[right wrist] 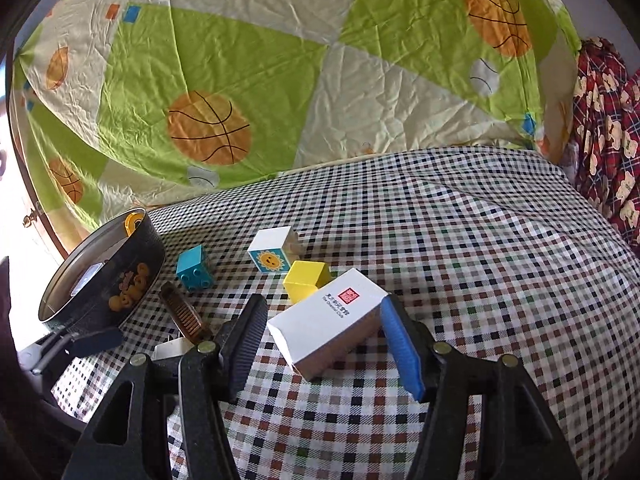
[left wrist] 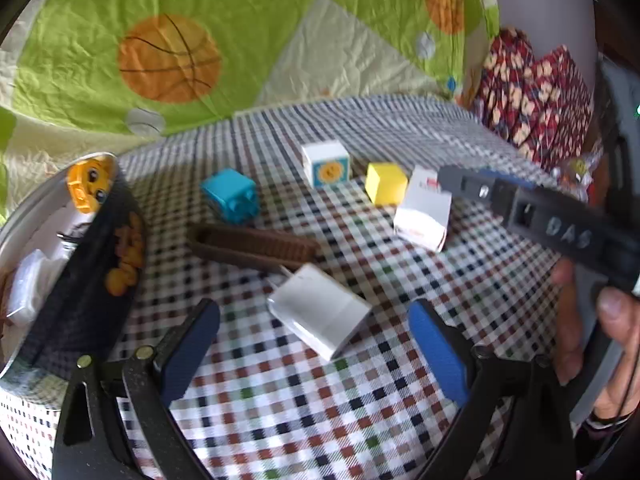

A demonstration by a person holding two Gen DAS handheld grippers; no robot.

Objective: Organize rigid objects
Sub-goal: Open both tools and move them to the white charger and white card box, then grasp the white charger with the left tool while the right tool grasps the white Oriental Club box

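My left gripper stands open low over the checked cloth, with a flat white box lying just beyond its blue pads. My right gripper straddles a white carton with a red stamp, which rests on the cloth. Its pads sit close to the carton's sides and I see no squeeze. Behind the carton lie a yellow cube, a white cube with a sun face, a blue brick and a brown comb. A black round tin at the left holds a yellow toy.
A green quilt with basketballs rises behind the checked cloth. Red patterned fabric is bunched at the far right. In the left wrist view a hand holds the right gripper's dark body at the right edge.
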